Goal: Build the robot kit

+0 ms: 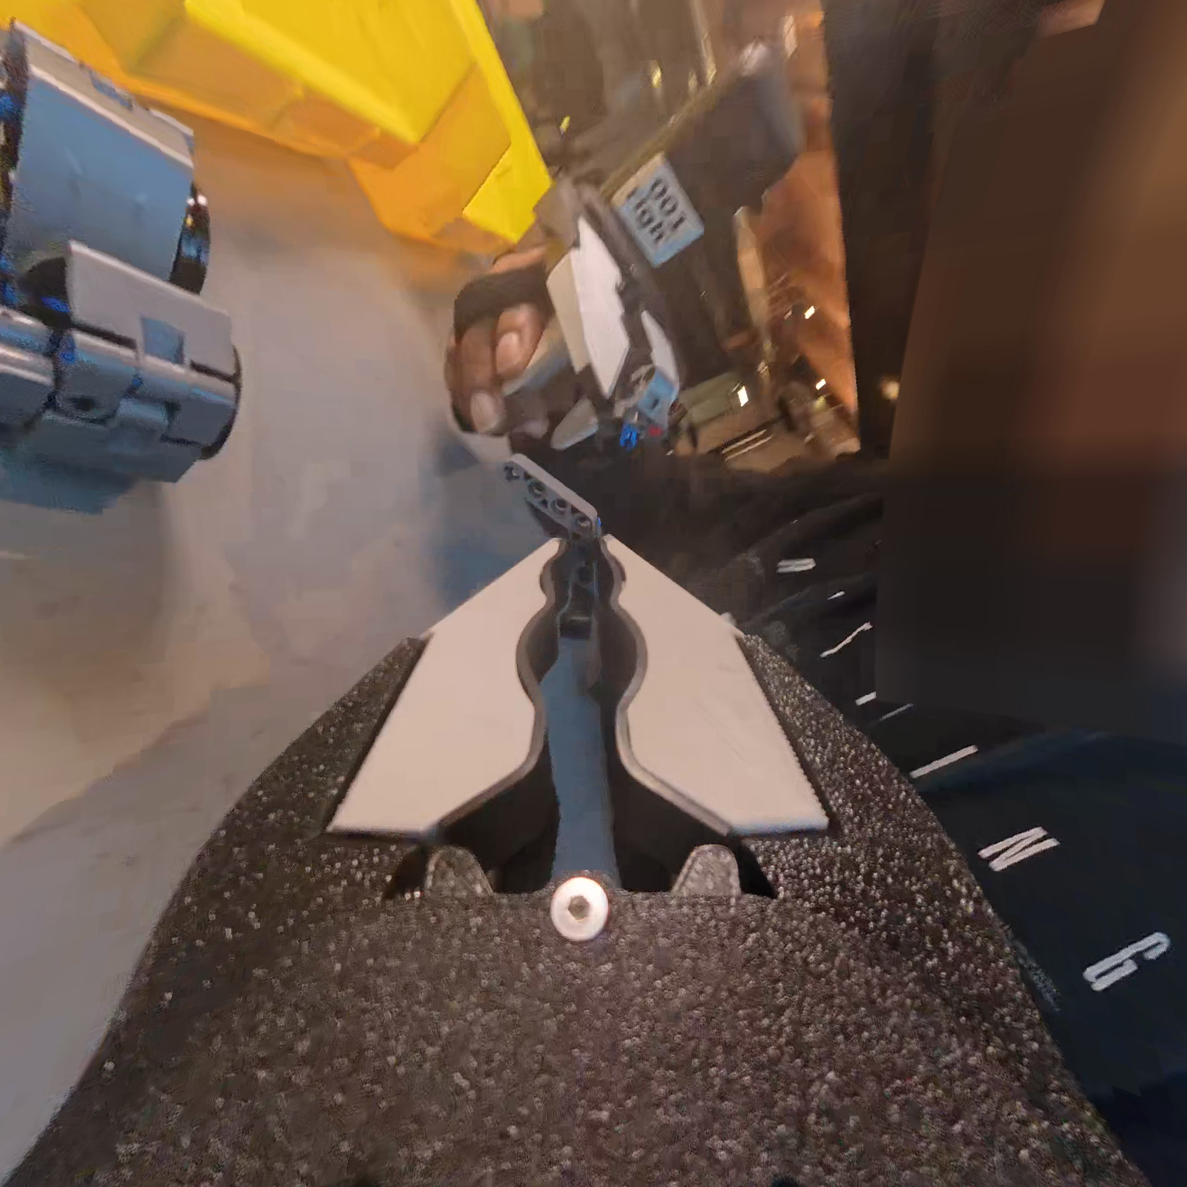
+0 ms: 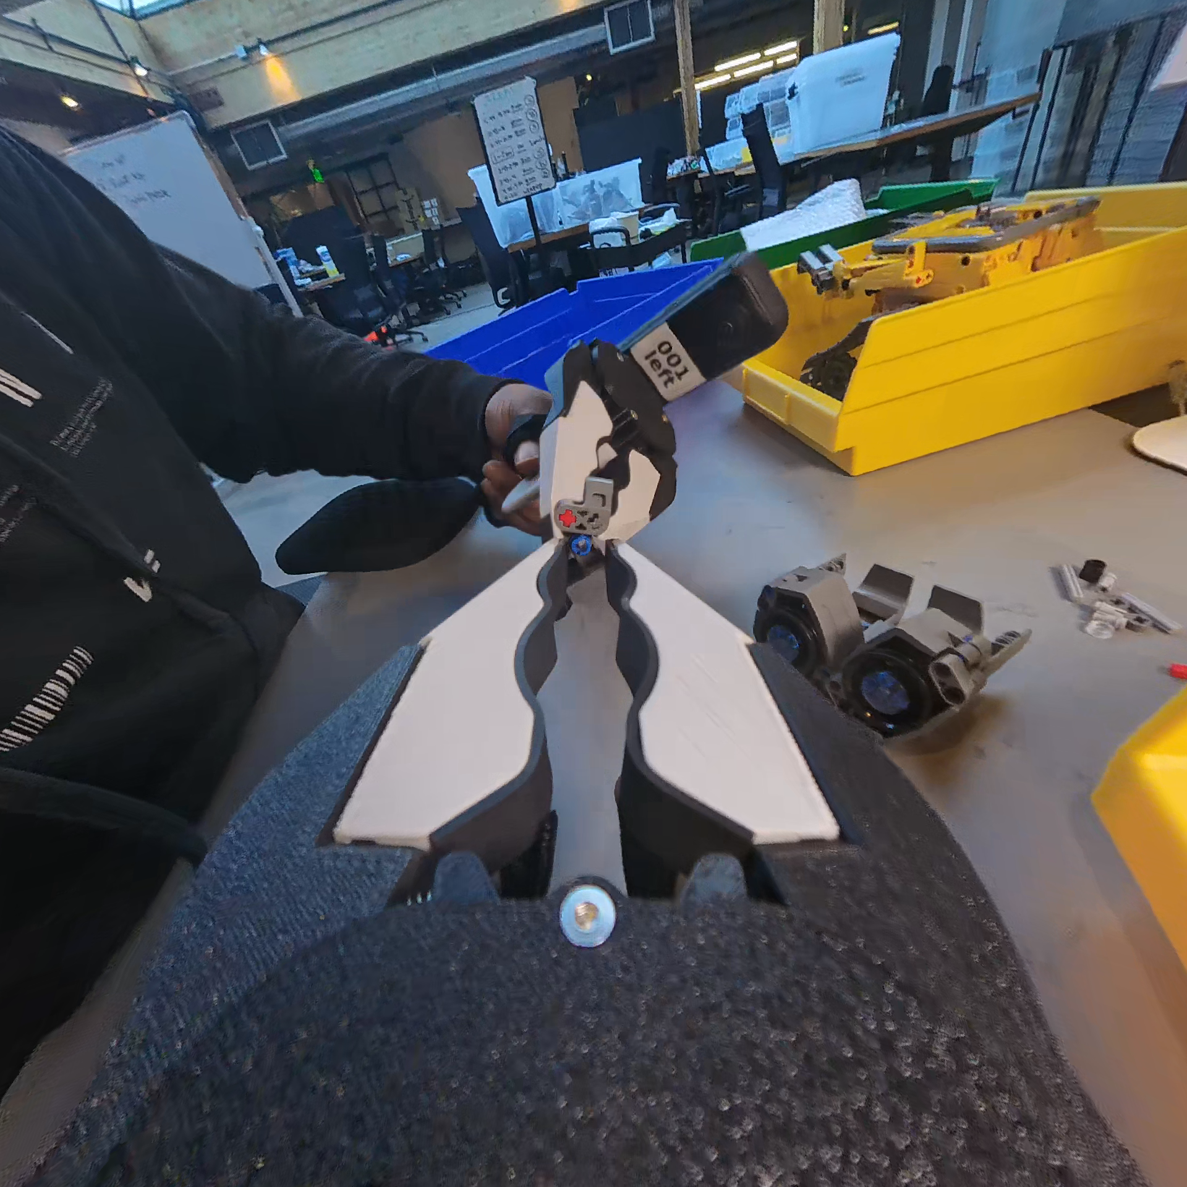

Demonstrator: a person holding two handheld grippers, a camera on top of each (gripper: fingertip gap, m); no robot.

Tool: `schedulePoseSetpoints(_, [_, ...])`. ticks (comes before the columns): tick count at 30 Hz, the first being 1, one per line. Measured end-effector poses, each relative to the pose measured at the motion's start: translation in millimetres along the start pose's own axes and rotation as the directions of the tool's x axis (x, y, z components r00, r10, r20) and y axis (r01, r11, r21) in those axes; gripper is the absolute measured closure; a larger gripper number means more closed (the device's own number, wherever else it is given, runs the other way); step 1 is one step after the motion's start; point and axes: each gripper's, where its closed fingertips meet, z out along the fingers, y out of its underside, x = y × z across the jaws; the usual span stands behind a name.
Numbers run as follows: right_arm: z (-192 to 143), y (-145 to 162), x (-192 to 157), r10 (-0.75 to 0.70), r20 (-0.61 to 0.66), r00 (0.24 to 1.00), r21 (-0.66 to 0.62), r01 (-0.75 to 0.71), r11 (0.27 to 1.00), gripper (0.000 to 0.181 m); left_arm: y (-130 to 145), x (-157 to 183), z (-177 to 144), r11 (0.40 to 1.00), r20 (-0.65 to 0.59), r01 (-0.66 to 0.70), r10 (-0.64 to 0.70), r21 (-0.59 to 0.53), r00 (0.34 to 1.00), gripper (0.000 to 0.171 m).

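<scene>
Left wrist view: looks along its own fingers, tilted sideways, close above the surface (image 1: 257, 578) — faces the right hand-held gripper (image 1: 633, 411).
Right wrist view: level, faces the left hand-held gripper (image 2: 594, 514).
Shared: grey brick piece (image 1: 559, 501) (image 2: 581, 507) — seen very near.

grey toy-brick piece (image 2: 583, 510) between both grippers' tips

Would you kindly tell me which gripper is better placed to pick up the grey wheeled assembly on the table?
Probably right. The grey wheeled assembly lies close beside the right gripper, while the left gripper is farther off. Both are shut on the small grey piece, so either must let go first.
</scene>
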Motion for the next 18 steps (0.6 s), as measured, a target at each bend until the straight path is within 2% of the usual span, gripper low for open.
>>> schedulePoseSetpoints(3, [1,-6,-6,-0.062,0.006,0.998,0.041,0.062,0.997,0.171,-8,17,5,0.991,-0.118,0.046,-0.031,0.128,0.992,0.164])
schedulePoseSetpoints(7, [3,-12,-11,-0.146,-0.019,0.989,0.066,0.147,0.987,0.171,-11,28,12,0.975,-0.199,0.066,-0.023,0.211,0.98,0.164])
schedulePoseSetpoints(12, [4,-11,-8,-0.159,-0.049,0.986,0.06,0.162,0.985,0.171,-15,30,12,0.965,-0.221,0.06,-0.002,0.256,0.975,0.164])
schedulePoseSetpoints(18, [4,-12,-6,-0.108,-0.034,0.994,0.088,0.111,0.99,0.172,-13,31,13,0.967,-0.18,-0.012,0.059,0.255,0.982,0.164])
